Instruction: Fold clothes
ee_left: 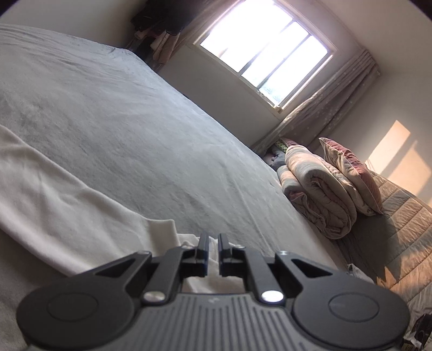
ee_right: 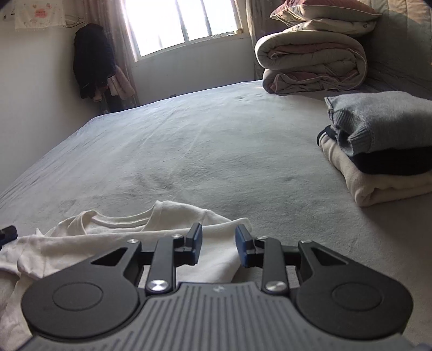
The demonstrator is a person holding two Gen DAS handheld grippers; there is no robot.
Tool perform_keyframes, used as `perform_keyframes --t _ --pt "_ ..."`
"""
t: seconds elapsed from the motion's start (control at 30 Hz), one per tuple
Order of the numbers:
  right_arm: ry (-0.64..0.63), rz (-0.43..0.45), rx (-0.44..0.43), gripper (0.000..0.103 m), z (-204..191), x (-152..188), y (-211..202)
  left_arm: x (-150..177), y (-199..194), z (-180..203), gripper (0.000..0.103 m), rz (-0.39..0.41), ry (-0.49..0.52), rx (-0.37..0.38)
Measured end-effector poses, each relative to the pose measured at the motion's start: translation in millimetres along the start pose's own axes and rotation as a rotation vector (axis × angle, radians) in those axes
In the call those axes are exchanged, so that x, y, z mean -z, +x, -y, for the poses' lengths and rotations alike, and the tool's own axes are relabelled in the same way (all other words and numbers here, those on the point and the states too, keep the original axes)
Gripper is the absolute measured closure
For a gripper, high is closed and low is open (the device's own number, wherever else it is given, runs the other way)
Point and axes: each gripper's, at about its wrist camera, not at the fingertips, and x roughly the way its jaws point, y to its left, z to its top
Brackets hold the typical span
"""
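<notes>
Both tongs sit low over a cream-white cotton T-shirt (ee_right: 113, 229) spread on the grey-sheeted bed (ee_right: 202, 140). Left tongs (ee_left: 213, 244) are nearly closed, apparently pinching a white fabric edge; right tongs (ee_right: 218, 243) gape wide, holding nothing, above the shirt's hem. Folding looks just begun: next, the right must close on cloth before lifting. A folded stack (ee_right: 383, 151) waits well apart.

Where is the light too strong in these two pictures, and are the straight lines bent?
Left wrist view: the window is blown out white, its frame curves, and a sun patch lies on the wall. Right wrist view: the window glares too, but the white shirt stays readable.
</notes>
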Motion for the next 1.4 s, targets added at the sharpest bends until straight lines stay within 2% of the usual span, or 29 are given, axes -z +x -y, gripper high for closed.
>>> perform_keyframes --t 0.03,0.13,0.2,0.3,0.33,0.4,0.43,0.47,0.53,0.63,0.67,0.77,0.9,1.1,1.17,1.23,1.4 --pt "-0.021 -0.009 -0.007 0.071 -4 2 -2 3 3 4 0.098 -0.021 0.022 0.013" --pt "-0.061 -0.036 -0.012 0.071 -11 10 -4 15 18 10 0.098 -0.113 0.092 -0.073" --pt "-0.067 -0.056 -0.008 0.071 -10 16 -1 21 22 6 0.099 -0.141 0.098 -0.118" --pt "-0.054 -0.100 0.009 0.070 -6 27 4 18 17 6 0.099 -0.138 0.073 -0.141" --pt "-0.040 -0.107 0.016 0.068 -3 30 5 15 13 8 0.095 -0.136 0.065 -0.153" --pt "-0.006 -0.120 0.018 0.063 2 33 3 11 2 13 0.079 -0.107 0.071 -0.179" --pt "0.015 -0.124 0.009 0.063 4 31 1 9 -4 14 0.065 -0.091 0.075 -0.194" --pt "0.023 -0.121 0.003 0.063 3 28 -2 8 -9 15 0.060 -0.075 0.083 -0.209" --pt "0.034 -0.106 -0.009 0.059 -1 22 -9 5 -16 14 0.058 -0.057 0.093 -0.244" --pt "0.044 -0.078 -0.036 0.045 -9 17 -18 -1 -26 6 0.037 -0.035 0.062 -0.311" --pt "0.048 -0.068 -0.045 0.044 -11 16 -21 -2 -29 2 0.031 -0.027 0.047 -0.331" --pt "0.033 -0.063 -0.062 0.044 -22 14 -27 -8 -39 -8 0.023 0.002 0.022 -0.405" --pt "0.019 -0.056 -0.089 0.038 -32 14 -31 -15 -47 -20 0.021 0.046 0.029 -0.538" --pt "-0.015 -0.065 -0.098 0.038 -41 17 -29 -23 -53 -48 0.021 0.078 -0.047 -0.674" --pt "-0.018 -0.066 -0.101 0.038 -41 17 -29 -25 -54 -52 0.021 0.106 -0.035 -0.718" --pt "-0.023 -0.066 -0.098 0.038 -42 18 -29 -28 -53 -56 0.022 0.124 -0.025 -0.746" --pt "-0.019 -0.073 -0.096 0.038 -41 20 -27 -31 -56 -71 0.024 0.169 -0.119 -0.714"
